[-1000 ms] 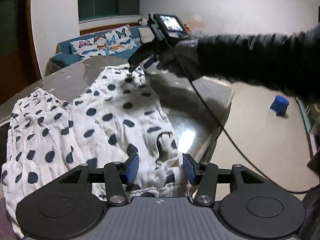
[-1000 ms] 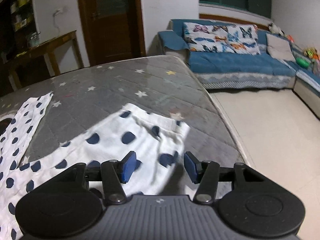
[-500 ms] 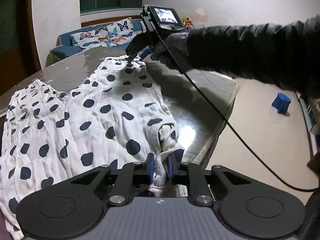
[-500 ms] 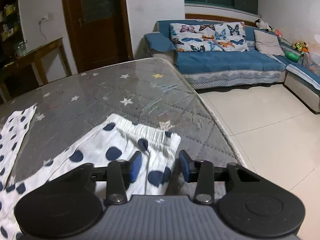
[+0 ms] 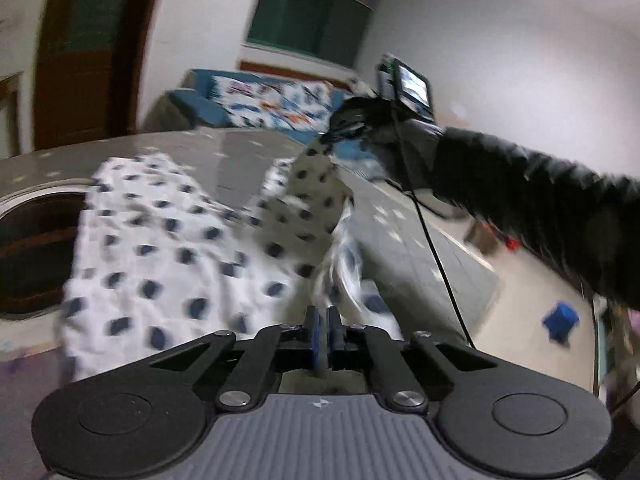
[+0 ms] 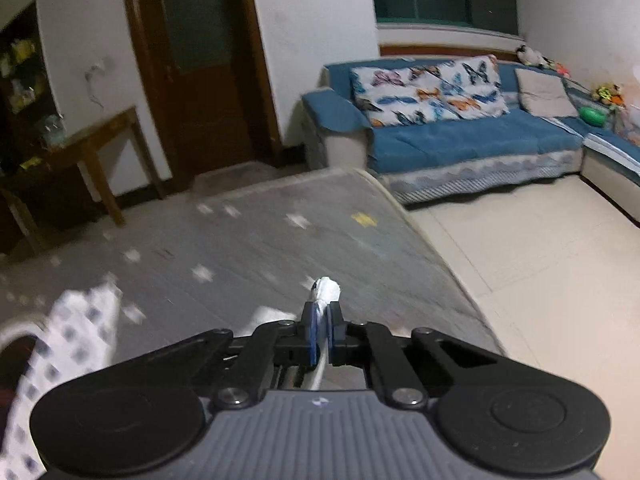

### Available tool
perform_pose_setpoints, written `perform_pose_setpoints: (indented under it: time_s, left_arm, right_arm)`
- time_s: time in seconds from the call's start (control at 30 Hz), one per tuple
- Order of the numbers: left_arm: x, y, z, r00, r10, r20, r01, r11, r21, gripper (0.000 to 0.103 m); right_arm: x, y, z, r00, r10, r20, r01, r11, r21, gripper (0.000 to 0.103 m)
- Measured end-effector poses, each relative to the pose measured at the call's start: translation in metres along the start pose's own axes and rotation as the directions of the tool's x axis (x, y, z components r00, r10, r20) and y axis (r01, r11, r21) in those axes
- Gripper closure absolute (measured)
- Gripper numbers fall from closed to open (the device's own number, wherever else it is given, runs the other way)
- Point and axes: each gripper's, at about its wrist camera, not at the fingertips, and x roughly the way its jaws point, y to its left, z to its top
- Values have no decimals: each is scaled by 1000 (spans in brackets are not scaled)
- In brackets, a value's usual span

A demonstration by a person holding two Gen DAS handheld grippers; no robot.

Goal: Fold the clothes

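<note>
The left gripper [image 5: 322,322] has its blue pads pressed together on a bunched edge of the garment [image 5: 180,248]; a thin strip of cloth shows between them. The right gripper [image 6: 321,322] is likewise clamped on the garment, with a small white tuft of cloth poking out past its tips. In the left view the right gripper [image 5: 334,136] shows again, held by a hand in a dark, fuzzy sleeve [image 5: 540,196], pinching a far corner of the cloth and holding it clear of the table [image 5: 240,148].

The garment is thin, soft white fabric with dark blue dots, crumpled and creased. Between the two grips it rises as a slanting, draped band, its underside shaded grey. The rest spreads flat over the table to the left of the left gripper, reaching toward the rim of a round dark opening [image 5: 32,252]. In the right view another dotted part [image 6: 72,340] lies low at the left, blurred.

The table wears a grey quilted cover with pale stars and a rounded edge. A black cable [image 5: 436,256] hangs from the right hand's device.
</note>
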Motion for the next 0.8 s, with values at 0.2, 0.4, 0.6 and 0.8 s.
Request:
perform_pose_setpoints:
  time_s: [0.2,0.4,0.6,0.8]
  left_arm:
    - [-35,37,0,997,53,63,-44,989,-139,100]
    - [-37,32,-4,999,-2,48,9,991,-135,98]
    - [-20,11,-12,997,-73,-3,73,993,-88,95]
    - [5,-21,-14,987,-154,-44,154,988,-10,75]
  right_arm:
    - [12,75,36,997,66,34,-65,998,-27,99]
    - [30,146,41,996,87,14,-84,987,-134,99]
    - [24,157,39,998,61,8,-59,979,-195,99]
    - [14,132,40,1000,28,11,-25,982,-186,99]
